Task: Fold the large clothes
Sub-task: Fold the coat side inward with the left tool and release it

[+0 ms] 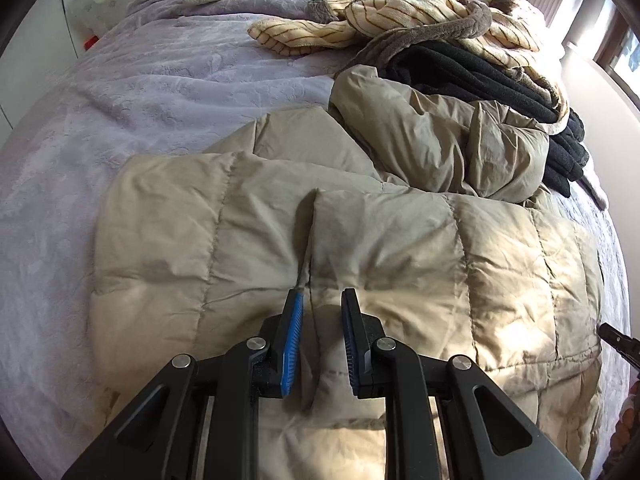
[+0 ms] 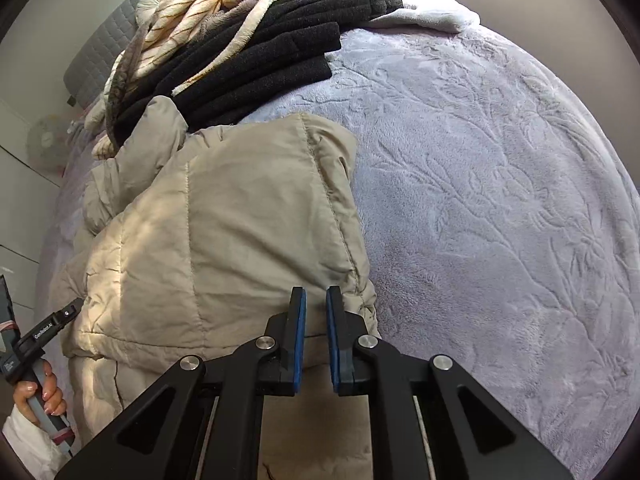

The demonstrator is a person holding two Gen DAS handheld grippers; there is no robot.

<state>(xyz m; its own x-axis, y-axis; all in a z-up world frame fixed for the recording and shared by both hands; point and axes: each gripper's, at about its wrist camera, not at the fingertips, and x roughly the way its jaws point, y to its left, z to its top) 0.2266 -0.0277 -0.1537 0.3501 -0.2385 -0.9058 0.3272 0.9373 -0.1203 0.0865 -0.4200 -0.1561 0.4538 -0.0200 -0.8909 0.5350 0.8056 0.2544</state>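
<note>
Beige quilted down jacket [image 1: 360, 240], spread on the lavender embossed bedspread [image 1: 132, 92], with its bulk bunched toward the far end.

Left wrist view: my left gripper [image 1: 322, 300] hovers low over the jacket's central seam, jaws parted by a moderate gap with only a ridge of fabric rising between the blue pads [image 1: 294, 332]; I cannot tell whether they pinch it. I judge this placement suits taking the near hem at mid-width for a fold away from me. Beyond the jacket lies a heap: a cream striped fleece blanket [image 1: 400, 16] over folded black fleece garments [image 1: 500, 80], which crowd the jacket's far end and limit room for the fold. The tip of my other tool shows at the right edge.

Right wrist view: my right gripper [image 2: 316, 300] sits at the jacket's right hem corner [image 2: 352, 300], jaws narrowly apart and holding nothing that I can see. The corner position mirrors the left, I judge, for a two-handed lift. Open bedspread lies to the right; my left hand [image 2: 40, 392] grips its tool handle at lower left.
</note>
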